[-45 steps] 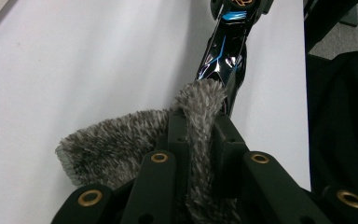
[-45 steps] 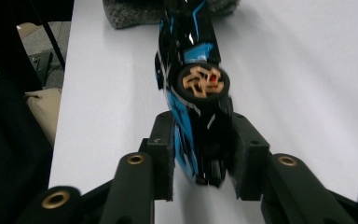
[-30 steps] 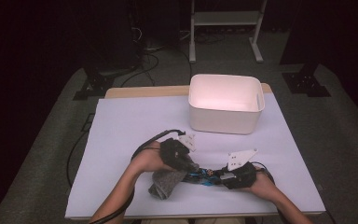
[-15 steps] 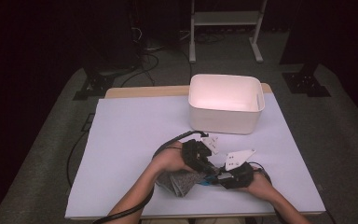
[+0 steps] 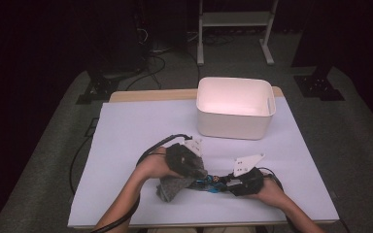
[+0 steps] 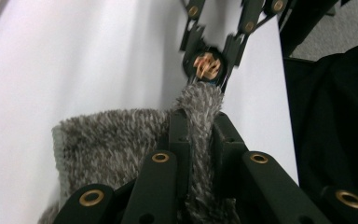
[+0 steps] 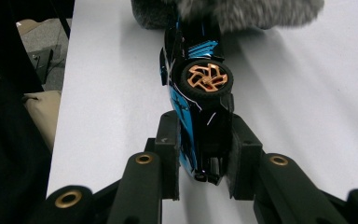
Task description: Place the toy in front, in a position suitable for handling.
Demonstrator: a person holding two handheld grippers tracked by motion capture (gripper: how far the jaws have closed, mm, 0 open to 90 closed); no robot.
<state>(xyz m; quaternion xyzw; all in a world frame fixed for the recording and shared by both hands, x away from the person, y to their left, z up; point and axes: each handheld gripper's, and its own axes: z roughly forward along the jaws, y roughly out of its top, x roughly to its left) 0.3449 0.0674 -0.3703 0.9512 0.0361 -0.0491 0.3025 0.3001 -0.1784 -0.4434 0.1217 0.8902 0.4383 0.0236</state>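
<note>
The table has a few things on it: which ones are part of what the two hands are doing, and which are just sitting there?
In use:
- grey fluffy cloth, pinched in the left gripper, rubbing against the car
- blue and black toy car, clamped in the right gripper

Just lying about:
- white tub, standing apart at the far side
- white sheet covering the table

The left gripper point(image 5: 190, 165) has swung back toward the person's left — half a second ago it sat closer to the white bin point(image 5: 235, 108), nearly against the right gripper point(image 5: 238, 182). The grey fuzzy cloth point(image 5: 172, 187) clamped in its jaws went with it, and now trails away from the blue toy car point(image 5: 210, 182) — lying farther from the bin.
</note>
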